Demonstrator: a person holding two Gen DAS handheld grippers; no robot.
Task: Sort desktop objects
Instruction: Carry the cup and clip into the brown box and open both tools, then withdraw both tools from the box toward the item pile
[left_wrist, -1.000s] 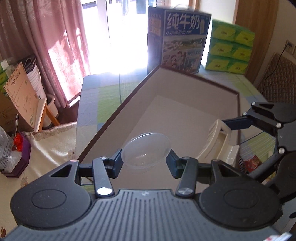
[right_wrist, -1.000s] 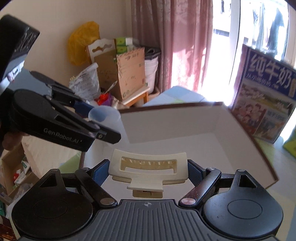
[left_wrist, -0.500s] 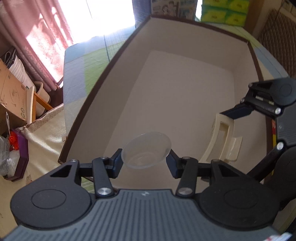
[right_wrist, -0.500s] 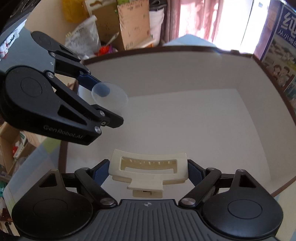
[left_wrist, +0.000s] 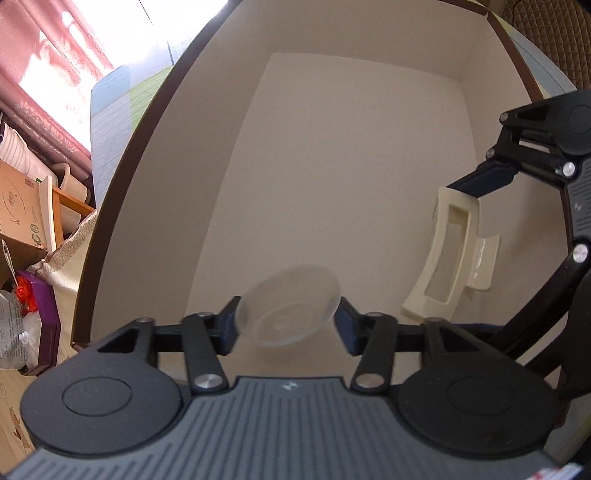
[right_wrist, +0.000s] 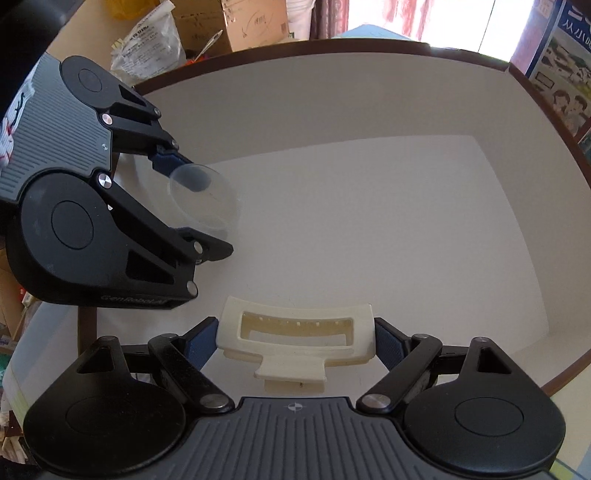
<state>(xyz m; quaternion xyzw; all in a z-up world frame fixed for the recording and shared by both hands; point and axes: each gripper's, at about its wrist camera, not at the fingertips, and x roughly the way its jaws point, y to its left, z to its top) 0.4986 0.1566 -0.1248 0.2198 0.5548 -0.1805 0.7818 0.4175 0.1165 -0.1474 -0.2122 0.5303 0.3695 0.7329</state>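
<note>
Clear round plastic lid sits between the fingers of my left claw, whose jaws are opening; a gap now shows on the right side where a second ago both pads pinched it. Both claws have dropped deep into the large cream box with a brown rim, which now fills each view. My right claw is opening too, with the cream plastic hair clip spanning its fingers, the pads at its ends as before.
</note>
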